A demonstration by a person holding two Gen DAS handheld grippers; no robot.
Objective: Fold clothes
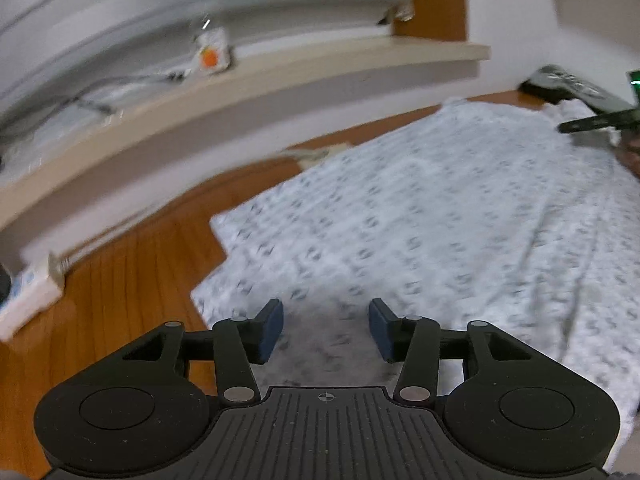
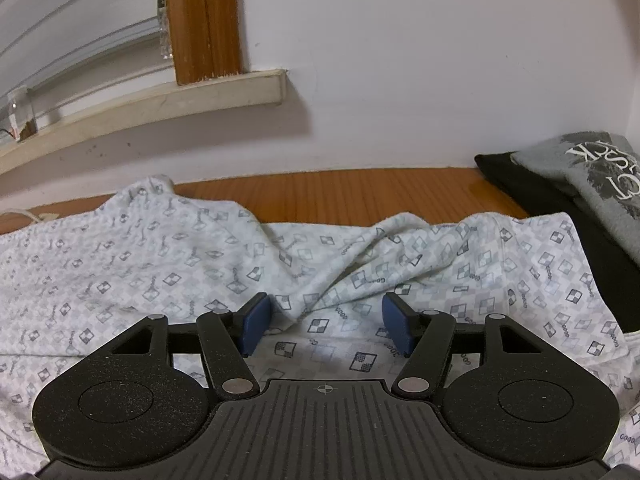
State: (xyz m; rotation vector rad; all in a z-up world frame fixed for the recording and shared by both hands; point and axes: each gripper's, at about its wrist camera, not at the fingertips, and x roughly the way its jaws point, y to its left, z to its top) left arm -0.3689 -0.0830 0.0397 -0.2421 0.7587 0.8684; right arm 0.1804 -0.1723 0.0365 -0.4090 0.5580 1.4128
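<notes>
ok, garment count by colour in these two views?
White patterned garment: 1, spread on the floor
Grey printed garment: 1, folded
Black garment: 1, under the grey one
Total: 3

Small jar (image 2: pixel 19 114) on pale windowsill (image 2: pixel 160 100)
</notes>
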